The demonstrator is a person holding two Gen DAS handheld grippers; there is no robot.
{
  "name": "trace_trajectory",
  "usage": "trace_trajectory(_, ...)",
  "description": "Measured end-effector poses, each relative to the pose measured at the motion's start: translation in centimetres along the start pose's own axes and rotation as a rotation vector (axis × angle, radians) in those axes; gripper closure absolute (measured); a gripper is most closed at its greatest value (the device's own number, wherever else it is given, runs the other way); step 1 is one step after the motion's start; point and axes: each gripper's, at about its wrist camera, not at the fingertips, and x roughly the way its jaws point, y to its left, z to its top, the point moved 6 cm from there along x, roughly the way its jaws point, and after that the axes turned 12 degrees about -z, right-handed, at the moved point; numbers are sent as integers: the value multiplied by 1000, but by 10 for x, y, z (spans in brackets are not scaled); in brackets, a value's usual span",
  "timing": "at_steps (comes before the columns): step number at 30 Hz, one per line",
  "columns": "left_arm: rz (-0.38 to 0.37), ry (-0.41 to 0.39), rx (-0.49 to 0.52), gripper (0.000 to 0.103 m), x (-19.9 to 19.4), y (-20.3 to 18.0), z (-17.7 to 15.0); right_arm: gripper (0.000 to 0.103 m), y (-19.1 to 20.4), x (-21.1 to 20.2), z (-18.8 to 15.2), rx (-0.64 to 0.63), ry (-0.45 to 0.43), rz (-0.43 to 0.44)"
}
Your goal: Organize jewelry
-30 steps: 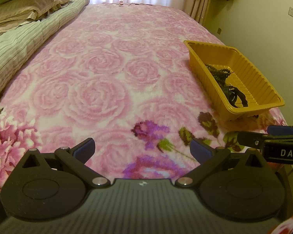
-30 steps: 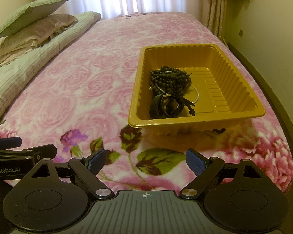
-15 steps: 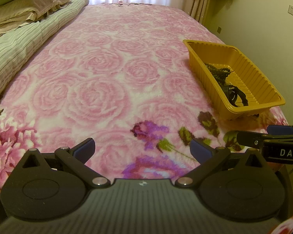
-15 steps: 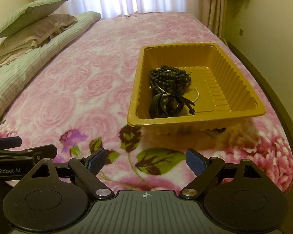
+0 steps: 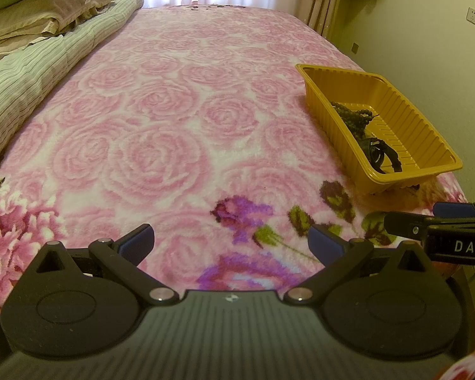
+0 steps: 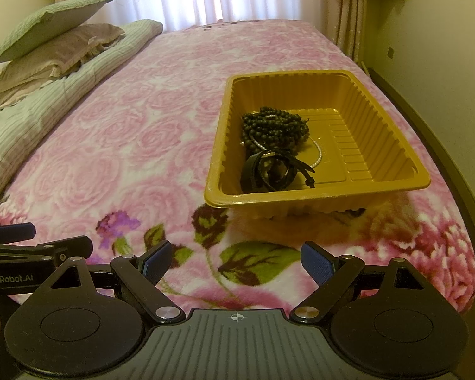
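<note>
From the left wrist, the yellow tray (image 5: 427,133) near the bed's (image 5: 174,126) right edge hides most of its dark jewelry (image 5: 357,120) behind its wall while the left gripper (image 5: 231,240) gapes empty, and from the right wrist, beads (image 6: 274,126) and black straps (image 6: 272,171) lie tangled, with the right gripper (image 6: 234,259) wide, touching nothing.

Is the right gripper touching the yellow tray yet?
Apart. The right wrist view shows the right gripper open, with blanket between its fingertips and the yellow tray.
</note>
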Motion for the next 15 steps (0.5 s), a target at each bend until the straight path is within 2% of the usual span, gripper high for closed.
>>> trace_trajectory(15, -2, -2, 6, 0, 0, -1, 3, 15, 0, 0, 2, -3, -2, 0)
